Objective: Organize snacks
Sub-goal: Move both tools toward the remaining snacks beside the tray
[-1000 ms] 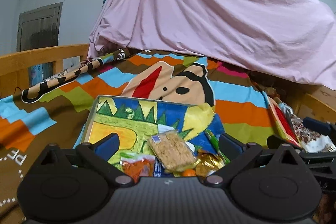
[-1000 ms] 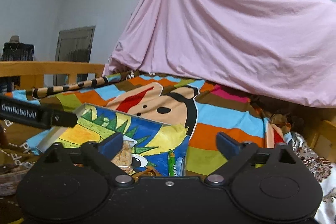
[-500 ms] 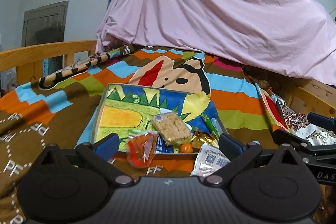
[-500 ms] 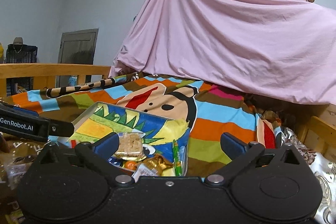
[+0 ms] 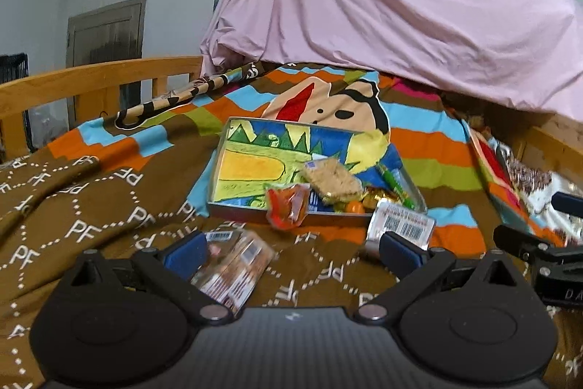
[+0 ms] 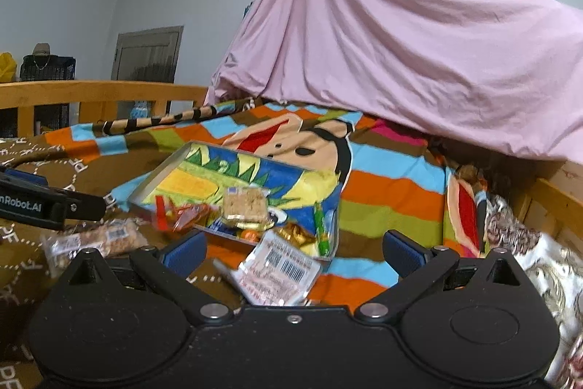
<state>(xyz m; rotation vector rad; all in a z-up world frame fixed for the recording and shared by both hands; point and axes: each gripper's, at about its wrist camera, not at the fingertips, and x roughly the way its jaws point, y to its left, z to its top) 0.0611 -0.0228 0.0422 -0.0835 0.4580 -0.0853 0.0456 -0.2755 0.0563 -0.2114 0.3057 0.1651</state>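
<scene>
A shallow metal tray with a colourful picture bottom lies on the bed; it also shows in the right wrist view. In it lie a cereal bar, an orange packet hanging over the front rim, gold-wrapped sweets and a green stick. A clear nut-bar packet lies on the blanket by my left gripper, which is open and empty. A white barcoded packet lies before my right gripper, also open and empty.
A brown patterned blanket and a striped cartoon bedspread cover the bed. A wooden rail runs along the left side. A pink sheet hangs at the back. A patterned cloth lies at the right.
Both grippers have pulled back from the tray and risen. The nut-bar packet and the white barcoded packet on the blanket have come into view.
</scene>
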